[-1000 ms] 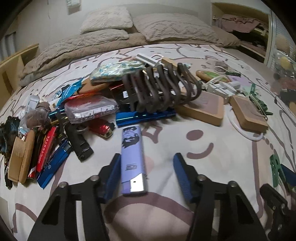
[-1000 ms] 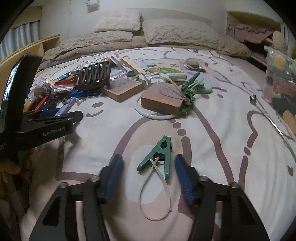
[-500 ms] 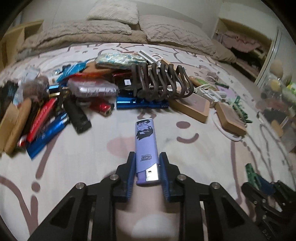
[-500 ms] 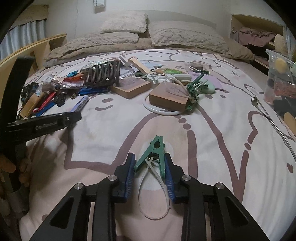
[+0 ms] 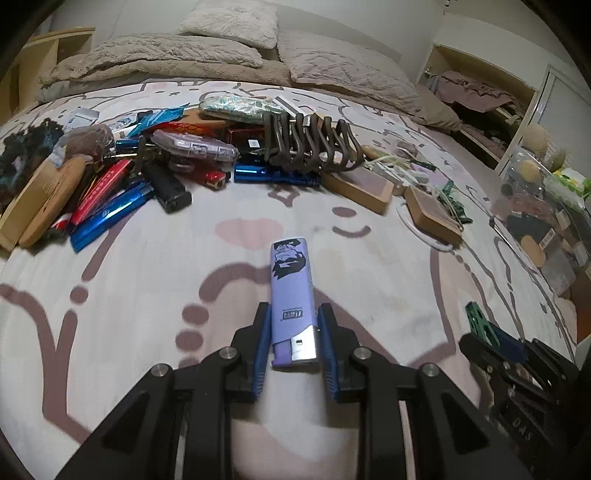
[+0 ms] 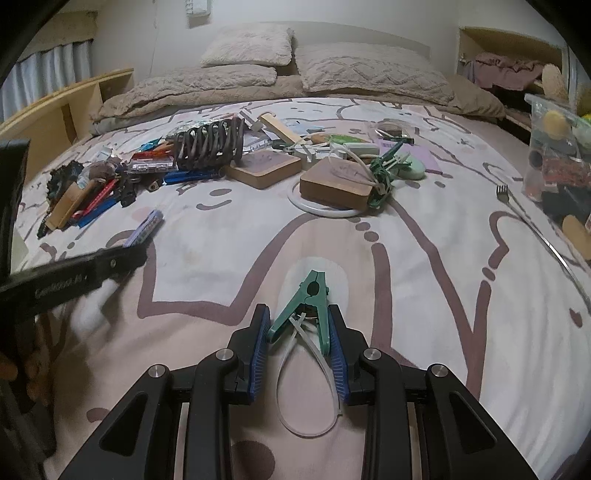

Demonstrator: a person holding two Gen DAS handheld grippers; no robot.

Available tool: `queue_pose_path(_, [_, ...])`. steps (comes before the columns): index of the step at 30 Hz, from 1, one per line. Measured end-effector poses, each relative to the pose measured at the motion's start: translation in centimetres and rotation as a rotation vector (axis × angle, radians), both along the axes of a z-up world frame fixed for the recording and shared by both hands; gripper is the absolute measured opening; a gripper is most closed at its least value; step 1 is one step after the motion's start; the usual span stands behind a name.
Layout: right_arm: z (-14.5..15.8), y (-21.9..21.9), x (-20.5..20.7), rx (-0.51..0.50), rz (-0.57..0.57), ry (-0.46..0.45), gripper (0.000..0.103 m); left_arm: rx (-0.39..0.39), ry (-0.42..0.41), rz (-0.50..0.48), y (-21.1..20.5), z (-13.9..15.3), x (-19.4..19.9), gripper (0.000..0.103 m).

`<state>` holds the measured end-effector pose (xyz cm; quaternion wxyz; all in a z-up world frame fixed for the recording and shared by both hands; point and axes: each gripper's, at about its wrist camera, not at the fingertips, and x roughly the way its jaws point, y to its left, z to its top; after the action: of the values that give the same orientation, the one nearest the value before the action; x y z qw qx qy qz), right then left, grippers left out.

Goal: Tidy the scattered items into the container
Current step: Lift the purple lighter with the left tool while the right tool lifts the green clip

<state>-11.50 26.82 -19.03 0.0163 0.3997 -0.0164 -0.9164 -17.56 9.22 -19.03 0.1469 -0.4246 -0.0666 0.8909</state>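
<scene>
Both tongs were clamped on small things on the patterned bedspread.

Nearest me, the left gripper had its blue pads pinched against the sides of a purple lighter at its metal end, the lighter's printed end pointing away over the bedspread. The right gripper was squeezed narrow around the handles of a green clip, a white loop of cable tie trailing back between its fingers. Beyond the lighter, well apart from it, lay the heap of clutter: a blue lighter, a black lighter, a coiled brown rack and two wooden blocks. Further right of the lighter stood a clear container already holding oddments. Farthest off were the pillows.
</scene>
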Motion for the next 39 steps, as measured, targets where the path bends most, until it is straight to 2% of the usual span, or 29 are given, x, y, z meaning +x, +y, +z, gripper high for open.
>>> queue_pose_path(3, [-0.1, 0.2, 0.7, -0.021, -0.005, 0.003, 0.031, -0.001, 0.003, -0.001, -0.1, 0.0, 1.1, 0.025])
queue_pose_path(8, [0.0, -0.4, 1.8, 0.009, 0.004, 0.018, 0.031, 0.001, 0.005, -0.002, -0.3, 0.1, 2.7, 0.025])
queue_pose_path(17, [0.4, -0.8, 3.4, 0.005, 0.028, 0.02, 0.031, -0.056, 0.012, 0.008, -0.3, 1.1, 6.0, 0.025])
queue_pose_path(27, [1.0, -1.4, 4.8, -0.021, 0.051, 0.013, 0.031, -0.101, 0.088, 0.024, -0.9, 3.3, 9.6, 0.024])
queue_pose_path(39, [2.9, -2.9, 6.2, -0.055, 0.1, 0.049, 0.031, -0.066, 0.115, 0.078, -3.4, 4.7, 12.0, 0.023])
